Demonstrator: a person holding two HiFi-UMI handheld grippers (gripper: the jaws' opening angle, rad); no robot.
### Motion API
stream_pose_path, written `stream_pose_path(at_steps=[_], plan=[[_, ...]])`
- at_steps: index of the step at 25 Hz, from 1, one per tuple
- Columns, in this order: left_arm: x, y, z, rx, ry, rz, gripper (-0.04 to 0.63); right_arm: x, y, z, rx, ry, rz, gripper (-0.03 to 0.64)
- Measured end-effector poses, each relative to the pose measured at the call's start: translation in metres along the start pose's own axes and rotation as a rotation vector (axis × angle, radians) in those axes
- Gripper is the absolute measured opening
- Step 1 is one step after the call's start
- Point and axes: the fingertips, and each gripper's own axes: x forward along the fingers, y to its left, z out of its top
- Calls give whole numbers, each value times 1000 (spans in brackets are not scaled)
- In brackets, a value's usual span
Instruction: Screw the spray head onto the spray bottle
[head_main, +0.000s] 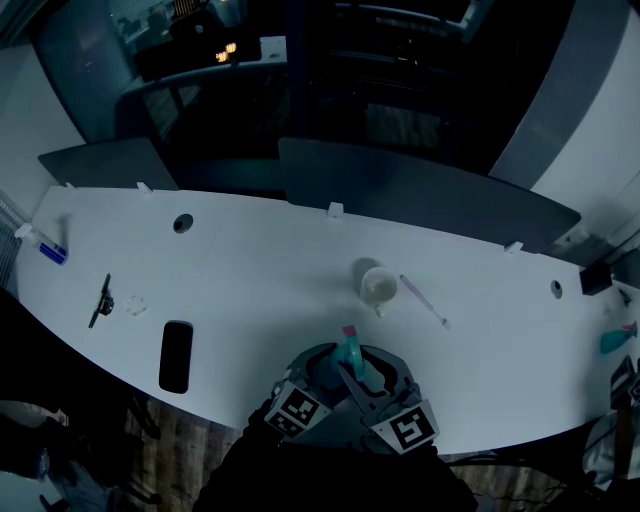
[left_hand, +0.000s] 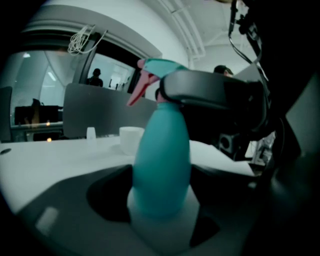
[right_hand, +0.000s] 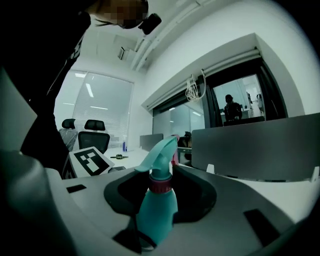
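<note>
- Two grippers met above the near edge of the white table (head_main: 300, 250), both on one teal spray bottle (left_hand: 161, 160), its head end uppermost.
- Left gripper (left_hand: 161, 182): I saw its jaws clamped on the bottle's wide lower body, one pad against each side.
- Right gripper (right_hand: 161, 192): its jaws were closed round the spray head (right_hand: 159, 152) at the pink collar (right_hand: 161, 184), higher on the bottle than the left grip.
- Spray head: it sat on the bottle's neck, with the pink trigger (left_hand: 137, 95) hanging under the teal nozzle. I could not tell whether the collar was threaded fully home.
- Marker cubes: one showed on each gripper in the head view, the left cube (head_main: 297, 408) beside the right cube (head_main: 410, 428).
- Table, beyond the grippers: a white cup (head_main: 378, 287) stood upright, with a thin pale stick (head_main: 425, 302) lying just to its right.
- Table, left part: a black phone (head_main: 176, 356) lay flat, a small black clip (head_main: 101, 300) farther left, and a blue item (head_main: 52, 252) near the far left edge.
</note>
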Motion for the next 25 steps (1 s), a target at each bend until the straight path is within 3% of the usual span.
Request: stream_pose_path(at_steps=[5,13,17,20,23,25], plan=[[-1,1,-2,-4,-1,1,365,0,2,-4,0,-58,23,133],[0,0,-1,5,5,10,365,3,3,-8,-42,59,22,133],[-1,0,-5,33,35,6,368,4,3,-8,-31,49,24,133],[-9,3,-7,50,59,-64,374,3,3,-7,-25,41,37,133],[-11,4,-6,46,105,-190,402,3,5,-6,-28,28,78,133],[-6,0,-5,110,157,-265,391,3,4,-5,-28,20,95,133]])
